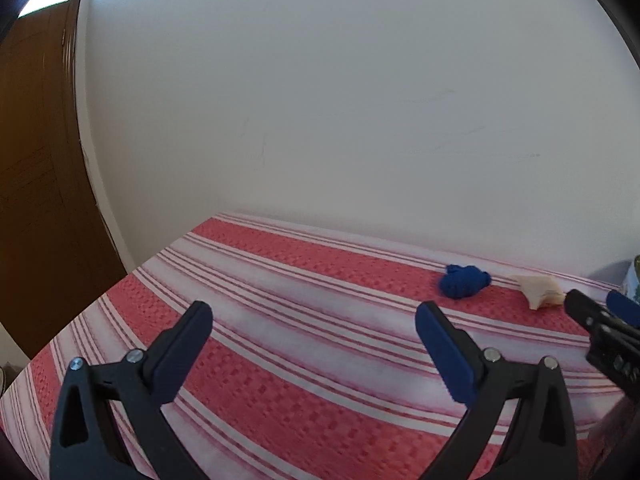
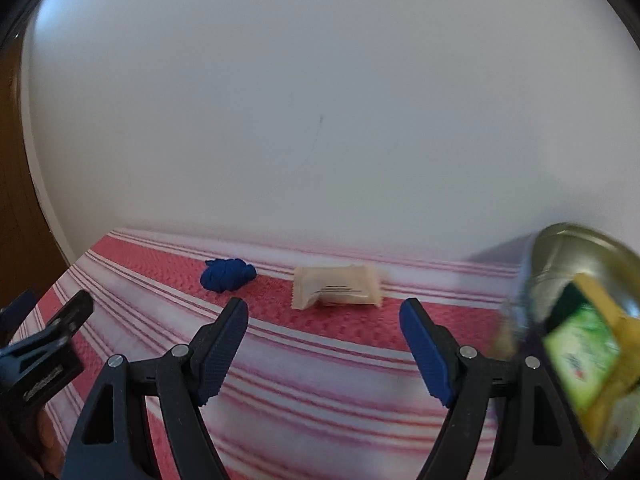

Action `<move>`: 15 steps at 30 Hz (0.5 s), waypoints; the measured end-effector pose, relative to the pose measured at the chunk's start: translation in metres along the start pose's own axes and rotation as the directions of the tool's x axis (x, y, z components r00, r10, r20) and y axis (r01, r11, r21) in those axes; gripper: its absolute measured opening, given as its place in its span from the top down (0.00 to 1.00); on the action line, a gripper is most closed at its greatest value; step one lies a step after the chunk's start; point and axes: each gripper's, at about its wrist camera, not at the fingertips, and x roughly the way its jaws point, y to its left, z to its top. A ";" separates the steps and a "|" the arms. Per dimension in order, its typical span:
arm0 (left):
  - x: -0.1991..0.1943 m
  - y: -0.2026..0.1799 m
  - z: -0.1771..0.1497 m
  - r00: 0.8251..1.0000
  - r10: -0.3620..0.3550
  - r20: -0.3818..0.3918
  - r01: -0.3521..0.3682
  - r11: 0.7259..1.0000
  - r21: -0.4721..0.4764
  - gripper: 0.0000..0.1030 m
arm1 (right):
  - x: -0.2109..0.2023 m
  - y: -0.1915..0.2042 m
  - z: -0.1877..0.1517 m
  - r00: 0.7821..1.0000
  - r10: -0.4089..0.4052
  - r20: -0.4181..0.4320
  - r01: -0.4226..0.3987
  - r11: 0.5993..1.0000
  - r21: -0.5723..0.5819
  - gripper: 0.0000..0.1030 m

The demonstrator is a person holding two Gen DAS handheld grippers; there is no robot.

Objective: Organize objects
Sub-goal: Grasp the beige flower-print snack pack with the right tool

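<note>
Red-and-white striped cloth (image 2: 320,344) is lying under my right gripper (image 2: 324,312) and left gripper (image 1: 314,320), both gaping wide and empty, with the beige packet (image 2: 336,286) sitting at twelve o'clock, blue yarn bundle (image 2: 228,275) at eleven, tin (image 2: 560,256) at three.

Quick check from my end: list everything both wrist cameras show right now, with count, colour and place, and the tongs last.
Striped cloth: one, red and white, covers the surface under everything.
Blue cord bundle: one, dark blue, on the cloth near the wall, left of the packet.
Wrapped packet: one, beige, on the cloth ahead of the right tongs.
Metal tin: one, silvery, at the right edge, blurred; opening faces the camera.
Green and yellow packets: number unclear, inside the tin.
Wall: white, behind the surface.
Wooden door: brown, far left.
Left tongs: black with blue pads, open, empty, above the cloth.
Right tongs: same build, open, empty, facing the packet.
</note>
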 end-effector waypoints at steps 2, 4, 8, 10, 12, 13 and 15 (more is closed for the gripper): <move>0.006 0.002 0.002 1.000 0.005 -0.011 -0.005 1.000 0.001 0.00 | 0.021 -0.002 0.006 0.998 0.014 -0.060 -0.013 1.000 0.017 0.22; 0.006 0.000 0.003 1.000 0.004 -0.019 -0.004 1.000 0.004 0.00 | 0.040 -0.005 0.010 0.993 0.026 -0.116 -0.021 0.999 0.042 0.22; 0.011 -0.001 0.004 0.999 -0.010 -0.053 0.010 1.000 0.007 0.00 | 0.074 0.000 0.015 0.974 0.039 -0.222 -0.028 0.998 0.052 0.22; 0.012 -0.002 0.005 0.998 -0.014 -0.060 0.014 1.000 0.007 0.00 | 0.084 0.003 0.017 0.967 0.024 -0.252 -0.013 0.999 0.045 0.23; 0.012 -0.004 0.005 0.998 -0.022 -0.065 0.022 1.000 0.010 0.00 | 0.093 0.002 0.018 0.962 0.020 -0.272 -0.006 0.999 0.052 0.22; 0.012 -0.004 0.005 0.997 -0.026 -0.067 0.026 1.000 0.013 0.00 | 0.095 0.003 0.019 0.964 0.012 -0.267 0.000 0.999 0.048 0.22; 0.014 -0.007 0.005 0.997 -0.029 -0.075 0.030 0.999 0.023 0.00 | 0.098 0.005 0.020 0.961 -0.004 -0.276 0.013 0.999 0.032 0.22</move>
